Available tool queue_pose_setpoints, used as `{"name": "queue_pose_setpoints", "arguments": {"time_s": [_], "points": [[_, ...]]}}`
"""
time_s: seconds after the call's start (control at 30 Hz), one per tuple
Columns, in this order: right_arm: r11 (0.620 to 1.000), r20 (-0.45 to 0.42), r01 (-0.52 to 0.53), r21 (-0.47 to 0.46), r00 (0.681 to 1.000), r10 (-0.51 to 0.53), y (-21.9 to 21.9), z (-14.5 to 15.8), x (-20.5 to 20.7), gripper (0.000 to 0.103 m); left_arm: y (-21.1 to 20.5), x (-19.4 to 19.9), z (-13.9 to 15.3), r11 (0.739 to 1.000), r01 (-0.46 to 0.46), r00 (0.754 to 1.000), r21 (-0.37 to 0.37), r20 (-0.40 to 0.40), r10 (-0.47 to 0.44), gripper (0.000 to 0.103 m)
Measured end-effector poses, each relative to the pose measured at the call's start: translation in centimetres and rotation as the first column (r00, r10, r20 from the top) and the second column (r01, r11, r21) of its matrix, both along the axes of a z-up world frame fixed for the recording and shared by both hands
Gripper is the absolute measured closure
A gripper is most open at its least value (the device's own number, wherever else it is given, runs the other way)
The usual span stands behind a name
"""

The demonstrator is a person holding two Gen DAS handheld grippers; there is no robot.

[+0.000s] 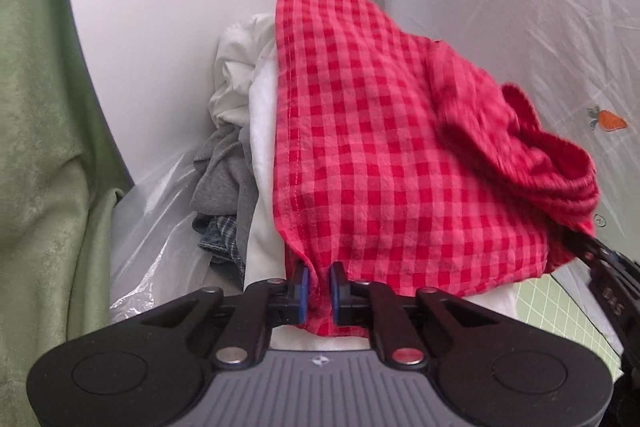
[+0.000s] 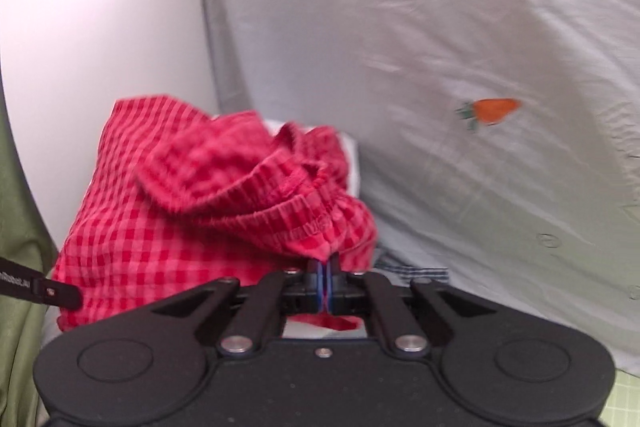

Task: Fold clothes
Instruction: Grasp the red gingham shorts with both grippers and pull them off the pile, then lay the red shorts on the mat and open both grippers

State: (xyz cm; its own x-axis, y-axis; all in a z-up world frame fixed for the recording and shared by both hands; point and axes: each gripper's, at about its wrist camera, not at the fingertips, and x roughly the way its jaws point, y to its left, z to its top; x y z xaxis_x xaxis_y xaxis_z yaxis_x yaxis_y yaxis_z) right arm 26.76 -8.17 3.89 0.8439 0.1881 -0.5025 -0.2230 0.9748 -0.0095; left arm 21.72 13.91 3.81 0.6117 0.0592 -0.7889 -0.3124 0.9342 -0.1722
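Red and pink checked shorts [image 1: 380, 147] with a gathered elastic waistband [image 2: 276, 203] hang between my two grippers, lifted in front of a pile of clothes. My left gripper [image 1: 319, 285] is shut on the hem edge of the shorts, with cloth bunched between the blue pads. My right gripper [image 2: 324, 277] is shut tight on the waistband end. The right gripper also shows in the left wrist view [image 1: 600, 263] at the right edge, touching the shorts. The left gripper's finger shows at the left edge of the right wrist view [image 2: 44, 291].
A pile of white [image 1: 244, 67], grey [image 1: 220, 179] and blue plaid [image 1: 224, 239] clothes lies behind the shorts on clear plastic [image 1: 160, 227]. A grey sheet with carrot prints [image 2: 494, 109] hangs on the right, a white wall [image 1: 180, 7] behind, a green curtain [image 1: 36, 147] at left.
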Motion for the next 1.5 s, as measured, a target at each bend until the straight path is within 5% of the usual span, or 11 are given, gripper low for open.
{"name": "queue_pose_setpoints", "arguments": {"time_s": [0.4, 0.6, 0.7, 0.77, 0.83, 0.93, 1.13, 1.33, 1.4, 1.47, 1.5], "points": [[0.969, -0.06, 0.231, 0.089, 0.972, -0.227, -15.6, -3.1, -12.2, 0.101, -8.5, -9.4, -0.8, 0.994, 0.105, 0.994, 0.025, 0.008, -0.105, 0.09], [0.904, -0.246, 0.422, -0.072, 0.871, -0.426, -27.4, -12.0, -18.7, 0.1, -15.8, -15.7, -4.5, 0.989, 0.15, 0.987, 0.009, -0.055, -0.149, 0.089], [0.827, -0.354, 0.532, -0.181, 0.749, -0.56, -31.7, -15.1, -22.0, 0.081, -18.4, -18.0, -5.7, 0.989, 0.149, 0.984, 0.003, -0.097, -0.148, 0.071], [0.796, -0.355, 0.59, -0.137, 0.721, -0.595, -33.3, -15.3, -25.0, 0.036, -19.8, -19.1, -6.0, 0.988, 0.154, 0.984, 0.014, -0.098, -0.152, 0.046], [0.782, -0.364, 0.616, -0.092, 0.711, -0.602, -33.4, -15.6, -26.9, 0.014, -20.9, -19.7, -6.1, 0.985, 0.162, 0.984, 0.052, -0.087, -0.157, 0.026], [0.767, -0.42, 0.642, -0.009, 0.693, -0.586, -32.6, -16.3, -28.4, 0.013, -22.2, -20.0, -6.2, 0.981, 0.178, 0.981, 0.072, -0.088, -0.171, 0.019], [0.761, -0.528, 0.628, 0.162, 0.707, -0.471, -28.8, -18.7, -27.8, 0.014, -23.1, -19.5, -6.9, 0.965, 0.252, 0.963, 0.067, -0.111, -0.244, 0.016], [0.613, -0.572, 0.756, 0.23, 0.614, -0.543, -28.5, -20.5, -26.1, 0.023, -21.9, -18.1, -7.3, 0.946, 0.313, 0.945, 0.088, -0.128, -0.301, 0.016], [0.595, -0.561, 0.765, 0.247, 0.614, -0.556, -28.7, -20.5, -25.9, 0.051, -21.4, -17.5, -7.4, 0.944, 0.318, 0.943, 0.089, -0.132, -0.305, 0.016], [0.597, -0.552, 0.767, 0.236, 0.611, -0.567, -29.1, -20.3, -26.1, 0.095, -21.0, -16.8, -7.6, 0.945, 0.315, 0.943, 0.083, -0.137, -0.303, 0.016], [0.613, -0.534, 0.757, 0.225, 0.622, -0.572, -29.4, -19.7, -26.6, 0.097, -21.0, -16.5, -7.7, 0.946, 0.314, 0.943, 0.08, -0.139, -0.301, 0.016]]}}
